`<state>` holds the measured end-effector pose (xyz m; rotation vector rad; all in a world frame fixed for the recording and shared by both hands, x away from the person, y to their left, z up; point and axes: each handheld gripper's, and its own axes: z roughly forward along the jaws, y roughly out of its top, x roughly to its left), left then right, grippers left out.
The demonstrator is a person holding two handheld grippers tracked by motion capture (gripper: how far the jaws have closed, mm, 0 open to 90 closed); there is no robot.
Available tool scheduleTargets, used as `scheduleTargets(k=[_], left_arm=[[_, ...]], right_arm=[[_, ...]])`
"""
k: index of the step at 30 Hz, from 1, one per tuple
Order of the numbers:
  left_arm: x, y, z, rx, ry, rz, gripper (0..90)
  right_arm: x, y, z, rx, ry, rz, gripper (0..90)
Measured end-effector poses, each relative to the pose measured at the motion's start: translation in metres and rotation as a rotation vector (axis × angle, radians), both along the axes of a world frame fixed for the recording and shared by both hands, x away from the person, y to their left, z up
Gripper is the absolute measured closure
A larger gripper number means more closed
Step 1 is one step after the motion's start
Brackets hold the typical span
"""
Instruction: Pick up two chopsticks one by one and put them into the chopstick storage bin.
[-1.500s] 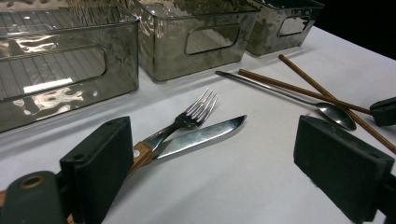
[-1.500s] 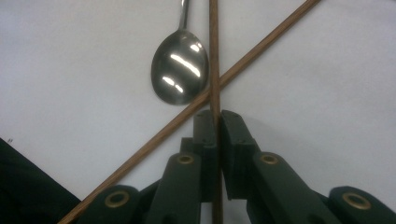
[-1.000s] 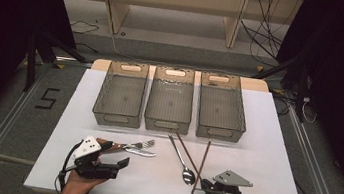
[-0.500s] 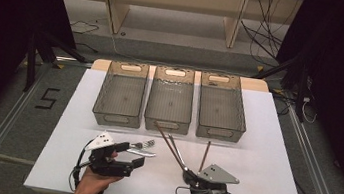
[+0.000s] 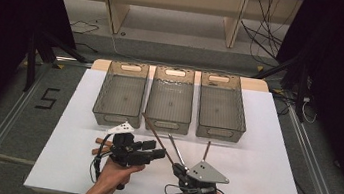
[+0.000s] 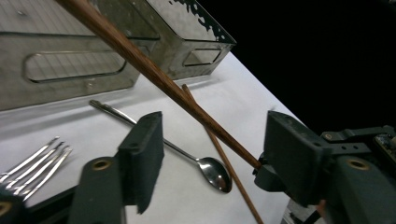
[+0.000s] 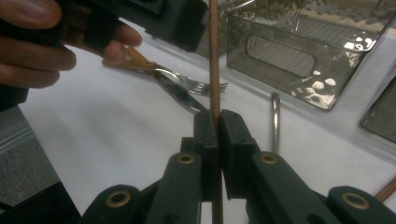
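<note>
Right gripper (image 7: 217,126) clamps the chopstick (image 7: 214,56) (tilted up, fingers together).

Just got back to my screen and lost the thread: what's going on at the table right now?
A person works two handheld tools over a white table. The right tool is shut on a brown wooden chopstick, lifted and angled toward three clear plastic bins. The left tool has just been closing, with that chopstick passing between its jaws, not yet pressed. A metal spoon, a second chopstick and steel forks lie on the table.
</note>
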<state>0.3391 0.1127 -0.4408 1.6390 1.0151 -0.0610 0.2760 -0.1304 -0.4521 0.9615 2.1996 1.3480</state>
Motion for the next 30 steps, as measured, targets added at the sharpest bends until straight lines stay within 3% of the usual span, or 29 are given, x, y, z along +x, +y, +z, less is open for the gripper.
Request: scheduleTargets(k=[4,8,15,16,21,25,26,30], left_arm=[[0.003,-0.004,-0.002,-0.016,0.032,-0.010,46.4],[0.005,-0.005,-0.003,-0.059,0.059,-0.025,57.7],[0.008,0.000,-0.003,-0.109,0.073,-0.027,71.9],[0.009,0.002,-0.004,-0.148,0.092,-0.035,73.7],[0.009,0.003,-0.003,-0.194,0.107,-0.061,79.6],[0.007,0.003,0.002,-0.185,0.084,-0.083,84.2],[0.007,0.005,0.003,-0.182,0.081,-0.094,84.5],[0.009,0.011,0.007,-0.165,0.055,-0.079,84.6]], right_arm=[[-0.001,0.002,0.000,0.005,-0.016,0.009,86.1],[-0.002,0.004,-0.001,0.011,-0.018,0.014,86.1],[-0.003,0.004,0.000,0.030,-0.030,0.015,86.0],[-0.004,0.004,-0.001,0.035,-0.038,0.016,86.0],[-0.004,0.003,-0.002,0.055,-0.039,0.022,85.7],[-0.004,0.003,-0.004,0.051,-0.048,0.010,80.9],[-0.003,0.001,-0.005,0.059,-0.042,0.017,74.0],[-0.002,-0.005,-0.001,0.087,-0.043,0.023,67.3]])
